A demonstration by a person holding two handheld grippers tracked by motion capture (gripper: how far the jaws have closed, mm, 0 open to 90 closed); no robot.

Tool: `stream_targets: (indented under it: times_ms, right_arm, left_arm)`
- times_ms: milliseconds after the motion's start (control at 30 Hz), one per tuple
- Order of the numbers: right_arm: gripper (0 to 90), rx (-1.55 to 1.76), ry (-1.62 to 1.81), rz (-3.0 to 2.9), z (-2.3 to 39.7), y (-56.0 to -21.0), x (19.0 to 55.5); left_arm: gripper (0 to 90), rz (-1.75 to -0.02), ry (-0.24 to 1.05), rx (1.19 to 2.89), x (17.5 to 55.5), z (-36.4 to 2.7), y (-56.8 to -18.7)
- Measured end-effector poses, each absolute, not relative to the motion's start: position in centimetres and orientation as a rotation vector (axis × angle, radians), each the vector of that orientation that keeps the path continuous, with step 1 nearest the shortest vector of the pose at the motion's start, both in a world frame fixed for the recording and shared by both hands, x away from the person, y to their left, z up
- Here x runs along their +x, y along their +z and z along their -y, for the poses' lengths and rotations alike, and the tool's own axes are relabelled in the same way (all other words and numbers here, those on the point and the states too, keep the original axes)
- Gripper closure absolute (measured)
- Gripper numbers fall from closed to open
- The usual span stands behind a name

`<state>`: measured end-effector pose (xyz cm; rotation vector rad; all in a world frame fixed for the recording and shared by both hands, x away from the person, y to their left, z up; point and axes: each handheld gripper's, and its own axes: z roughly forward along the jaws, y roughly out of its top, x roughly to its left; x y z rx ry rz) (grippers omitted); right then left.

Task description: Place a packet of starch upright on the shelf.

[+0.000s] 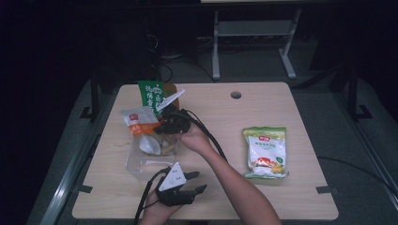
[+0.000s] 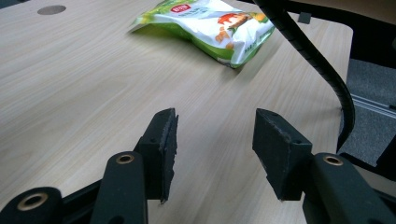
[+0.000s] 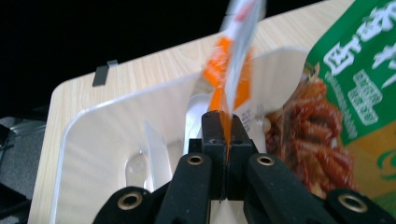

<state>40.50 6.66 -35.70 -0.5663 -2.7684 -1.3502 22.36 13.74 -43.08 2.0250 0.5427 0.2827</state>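
Right hand-held gripper [image 1: 165,125] on orange-white packet [image 1: 137,121]

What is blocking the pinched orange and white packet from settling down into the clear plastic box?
The tall green snack bag stands in the clear plastic box right beside the orange and white packet held by the right gripper. The box floor below looks free.

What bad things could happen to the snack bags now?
The right gripper pinches only a thin edge of the orange and white packet, so the packet might slip out or tear.

The green packet leans in the same clear bin, so pushing the orange one in might knock it over or squash it.

The left gripper hangs open beside the bin, not holding it, so the bin might slide.
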Motion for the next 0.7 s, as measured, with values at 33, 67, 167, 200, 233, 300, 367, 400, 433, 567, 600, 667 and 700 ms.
stream_targets:
  times_ms: [33,67,167,200,233,300,367,400,433,567,600,667,700]
  right_arm:
    - [89.6,-0.554,-1.347,2.777,-6.5,-35.8,40.5]
    - [89.6,-0.561,-1.347,2.774,-6.4,-36.0,40.4]
    - [89.7,-0.573,-1.340,2.764,-5.7,-36.4,40.3]
    - [89.7,-0.576,-1.337,2.767,-5.6,-36.5,40.3]
    - [89.7,-0.573,-1.339,2.765,-5.4,-36.7,40.3]
    - [89.7,-0.568,-1.337,2.758,-5.3,-37.0,40.2]
    - [89.8,-0.554,-1.332,2.759,-5.1,-37.2,40.1]
    - [89.7,-0.555,-1.334,2.751,-5.1,-37.3,40.0]
    - [89.7,-0.542,-1.331,2.758,-4.9,-37.5,40.0]
    - [89.7,-0.551,-1.318,2.737,-4.6,-38.1,39.9]
    - [89.7,-0.553,-1.307,2.741,-4.5,-38.3,39.9]
    - [89.7,-0.559,-1.286,2.743,-4.4,-38.7,39.9]
    - [89.6,-0.567,-1.282,2.751,-4.3,-38.9,40.0]
  left_arm:
    - [49.6,-0.542,0.283,2.024,22.4,-13.7,-43.1]
    - [49.5,-0.542,0.283,2.024,22.4,-13.7,-43.1]
    - [49.6,-0.542,0.281,2.029,22.4,-13.7,-43.1]
    - [49.6,-0.544,0.279,2.028,22.4,-13.7,-43.1]
    - [49.5,-0.545,0.279,2.029,22.3,-13.7,-43.1]
    - [49.6,-0.544,0.279,2.030,22.3,-13.6,-43.1]
    - [49.5,-0.545,0.279,2.030,22.3,-13.6,-43.1]
    - [49.5,-0.546,0.278,2.030,22.3,-13.6,-43.1]
    - [49.5,-0.546,0.278,2.030,22.3,-13.6,-43.1]
    - [49.5,-0.542,0.278,2.031,22.3,-13.6,-43.2]
    - [49.5,-0.542,0.278,2.032,22.3,-13.6,-43.2]
    - [49.4,-0.543,0.276,2.032,22.3,-13.5,-43.2]
    - [49.4,-0.543,0.278,2.031,22.3,-13.5,-43.2]
